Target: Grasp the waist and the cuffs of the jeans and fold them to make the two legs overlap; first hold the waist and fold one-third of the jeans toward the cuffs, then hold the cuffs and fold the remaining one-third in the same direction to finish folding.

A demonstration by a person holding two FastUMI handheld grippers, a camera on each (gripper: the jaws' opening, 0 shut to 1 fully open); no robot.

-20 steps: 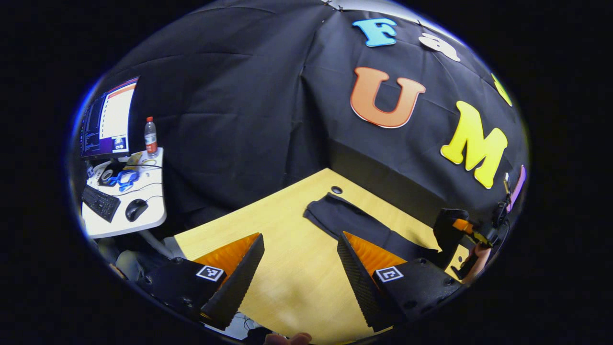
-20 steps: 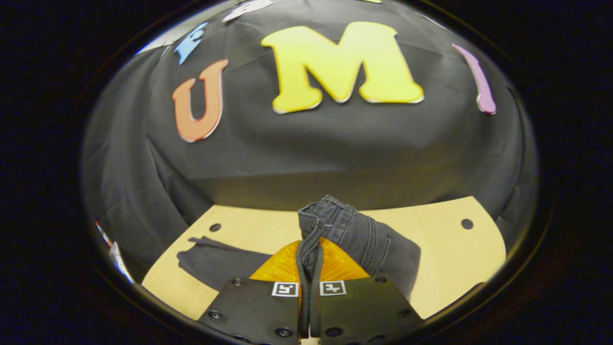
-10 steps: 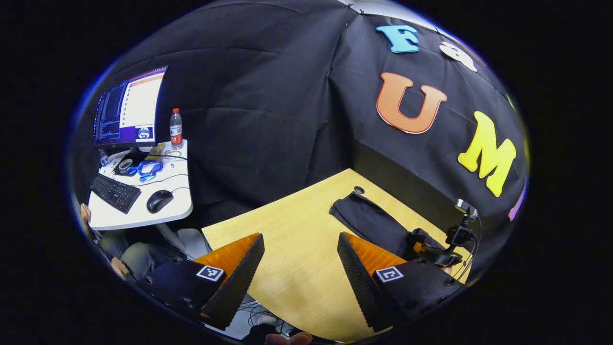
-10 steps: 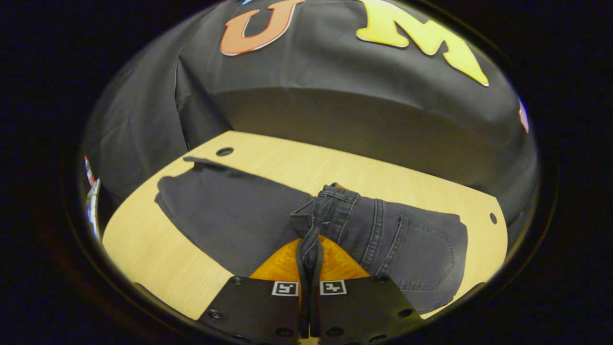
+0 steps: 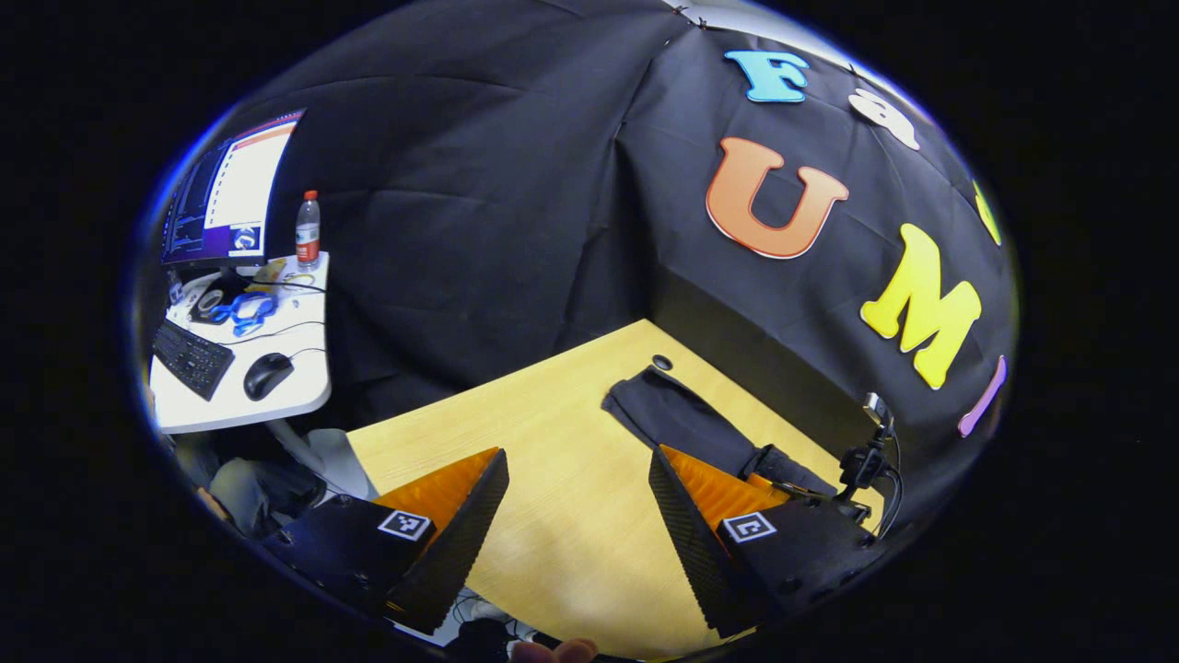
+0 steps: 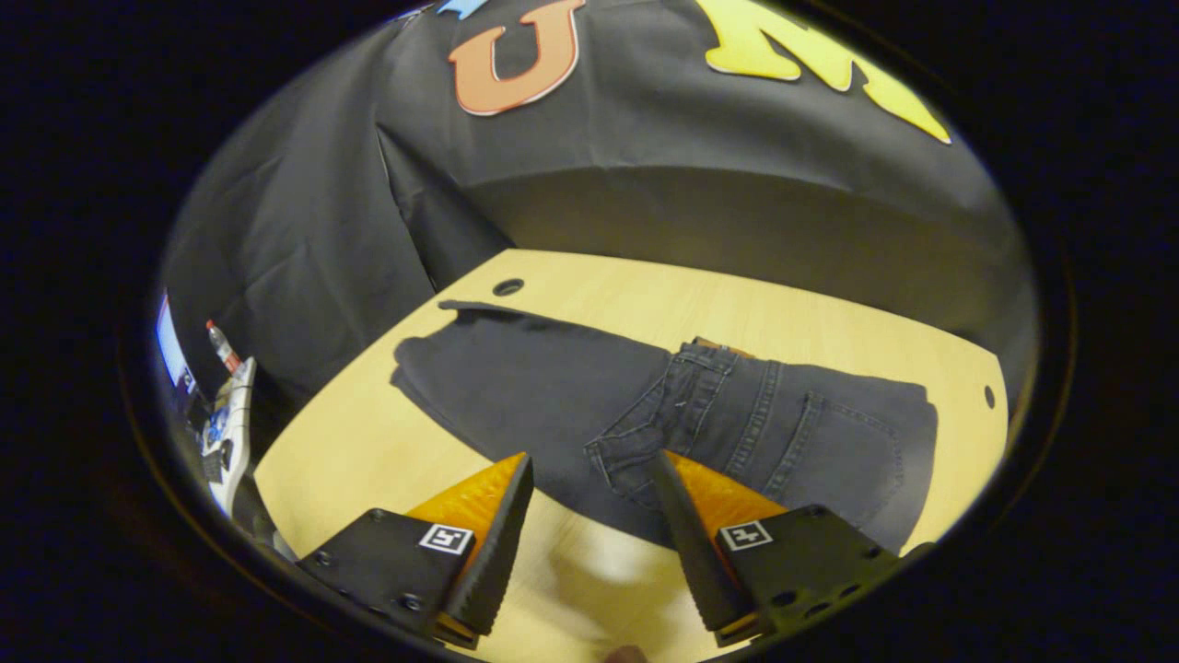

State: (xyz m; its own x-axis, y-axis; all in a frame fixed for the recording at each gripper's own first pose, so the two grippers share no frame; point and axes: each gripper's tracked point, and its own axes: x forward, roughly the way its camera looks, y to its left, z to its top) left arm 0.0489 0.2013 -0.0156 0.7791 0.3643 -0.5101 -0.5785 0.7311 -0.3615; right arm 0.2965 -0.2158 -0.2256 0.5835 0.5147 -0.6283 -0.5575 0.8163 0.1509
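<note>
Dark grey jeans (image 6: 589,387) lie on the wooden table (image 6: 368,451), legs overlapped. The waist part (image 6: 783,433), with a back pocket showing, is folded over onto the legs, and the cuffs (image 6: 433,354) point toward the table's far left corner. My right gripper (image 6: 589,479) is open just in front of the folded waist edge, holding nothing. In the left gripper view my left gripper (image 5: 578,479) is open over bare table, with the jeans' cuff end (image 5: 663,414) ahead to the right. The right gripper (image 5: 843,479) appears beyond it, by the jeans.
A round cable hole (image 6: 507,287) sits near the cuffs and another hole (image 6: 988,397) at the table's right edge. A side desk (image 5: 239,368) at the left carries a monitor, bottle, keyboard and mouse. Black cloth walls close the back and right.
My right gripper laid the waist down onto the legs, opened and let go of it, then drew back. The left gripper stayed open and only swung slightly.
</note>
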